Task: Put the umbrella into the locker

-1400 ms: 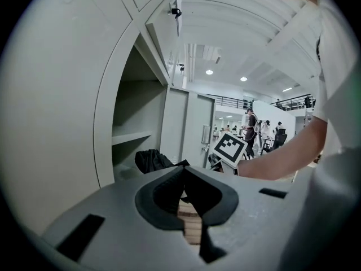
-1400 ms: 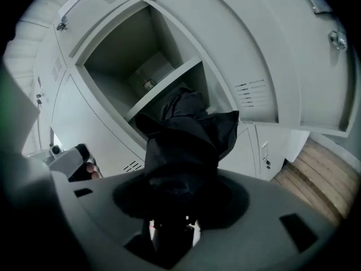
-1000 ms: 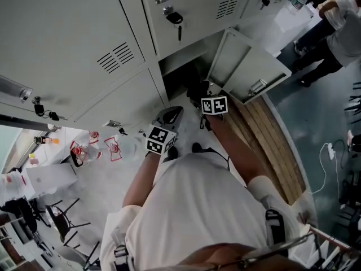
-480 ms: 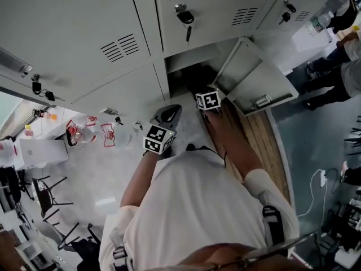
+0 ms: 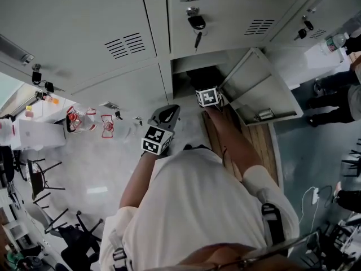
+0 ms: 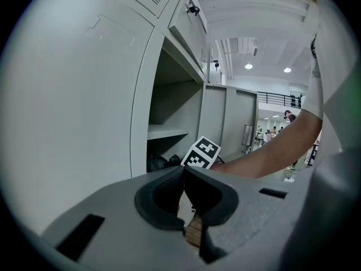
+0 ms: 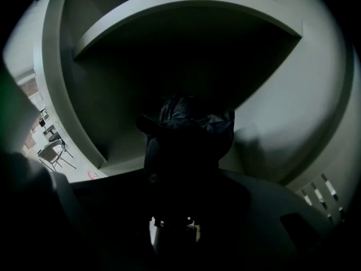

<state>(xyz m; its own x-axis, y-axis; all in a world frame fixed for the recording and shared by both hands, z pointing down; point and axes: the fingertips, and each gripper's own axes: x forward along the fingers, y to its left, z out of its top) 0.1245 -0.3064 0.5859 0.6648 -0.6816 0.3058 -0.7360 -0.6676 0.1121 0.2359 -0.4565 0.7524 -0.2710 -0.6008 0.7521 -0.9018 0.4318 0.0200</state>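
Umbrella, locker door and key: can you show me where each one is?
umbrella (image 7: pixel 192 131), right gripper view, on its dark folded cloth.
locker door (image 5: pixel 256 86), head view, middle of the open panel.
key (image 5: pixel 197 38), head view, on the key hanging below the upper lock.

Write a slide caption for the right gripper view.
Right gripper holds the dark folded umbrella in its jaws inside the open locker compartment.
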